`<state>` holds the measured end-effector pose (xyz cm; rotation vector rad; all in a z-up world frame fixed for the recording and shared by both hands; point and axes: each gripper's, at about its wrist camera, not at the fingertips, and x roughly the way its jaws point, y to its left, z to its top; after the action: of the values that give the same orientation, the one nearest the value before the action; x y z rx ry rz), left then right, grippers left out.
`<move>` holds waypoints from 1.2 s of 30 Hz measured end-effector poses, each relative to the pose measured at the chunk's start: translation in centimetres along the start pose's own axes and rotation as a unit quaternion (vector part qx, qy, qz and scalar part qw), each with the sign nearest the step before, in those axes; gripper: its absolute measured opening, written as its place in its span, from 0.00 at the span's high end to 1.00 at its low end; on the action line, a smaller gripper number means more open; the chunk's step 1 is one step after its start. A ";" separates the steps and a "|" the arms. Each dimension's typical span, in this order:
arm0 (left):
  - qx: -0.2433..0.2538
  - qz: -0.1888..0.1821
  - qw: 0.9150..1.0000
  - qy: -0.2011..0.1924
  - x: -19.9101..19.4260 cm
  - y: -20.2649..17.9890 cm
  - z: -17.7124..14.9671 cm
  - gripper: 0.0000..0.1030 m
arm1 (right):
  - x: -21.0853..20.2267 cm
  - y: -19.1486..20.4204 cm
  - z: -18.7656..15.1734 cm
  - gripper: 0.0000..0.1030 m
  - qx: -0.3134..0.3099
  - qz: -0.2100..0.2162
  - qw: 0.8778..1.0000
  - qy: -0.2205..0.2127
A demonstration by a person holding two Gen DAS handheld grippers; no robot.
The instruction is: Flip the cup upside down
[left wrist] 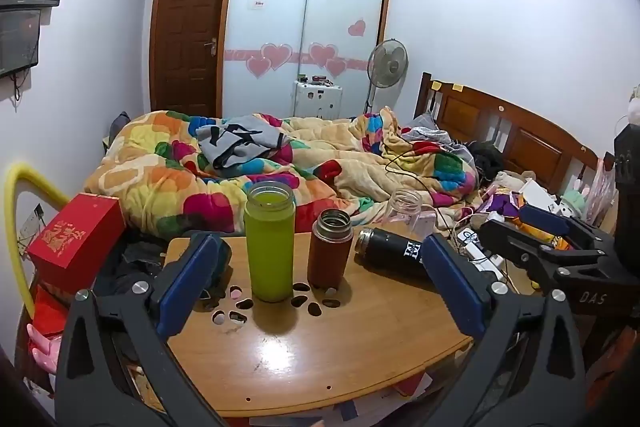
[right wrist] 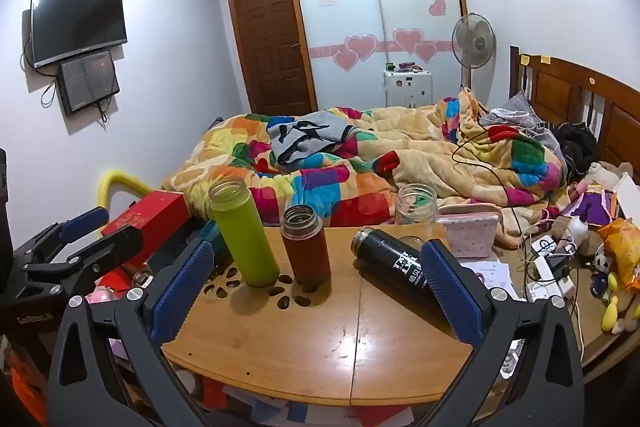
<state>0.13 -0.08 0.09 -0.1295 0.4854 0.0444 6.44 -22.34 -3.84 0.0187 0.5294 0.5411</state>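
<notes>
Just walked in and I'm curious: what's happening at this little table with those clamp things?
A person holds a hand-held gripper in each hand, the left and the right, both open and empty above the wooden table. The green cup and brown cup stand upright; the black cup lies on its side. Nothing is flipped yet.

Three flasks (right wrist: pixel 306 245), one glass jar (right wrist: pixel 415 205), one red box (right wrist: pixel 152 223), one fan (right wrist: pixel 473 41)
</notes>
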 end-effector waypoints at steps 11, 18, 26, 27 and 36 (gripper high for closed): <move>0.019 -0.004 0.999 -0.033 -2.4 -1.0 0.0 0.00 | -0.4 0.4 0.8 0.00 0.000 0.001 1.000 -0.007; 0.023 -0.004 0.999 -0.033 -2.5 -1.5 0.0 0.00 | -1.5 0.9 1.0 0.00 -0.002 0.003 1.000 -0.018; 0.024 -0.005 0.999 -0.037 -2.9 -1.7 0.1 0.00 | -1.8 0.8 1.0 0.00 -0.003 0.002 1.000 -0.024; 0.023 -0.005 0.999 -0.037 -2.9 -1.8 0.1 0.00 | -1.9 0.8 1.0 0.00 -0.003 0.001 1.000 -0.024; 0.020 -0.006 0.999 -0.035 -2.9 -1.8 0.3 0.00 | -2.1 0.8 1.2 0.00 -0.008 0.002 1.000 -0.026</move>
<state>-2.17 -1.87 1.88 -0.0907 0.4161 0.0267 5.12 -22.58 -1.72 0.0190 0.4738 0.5465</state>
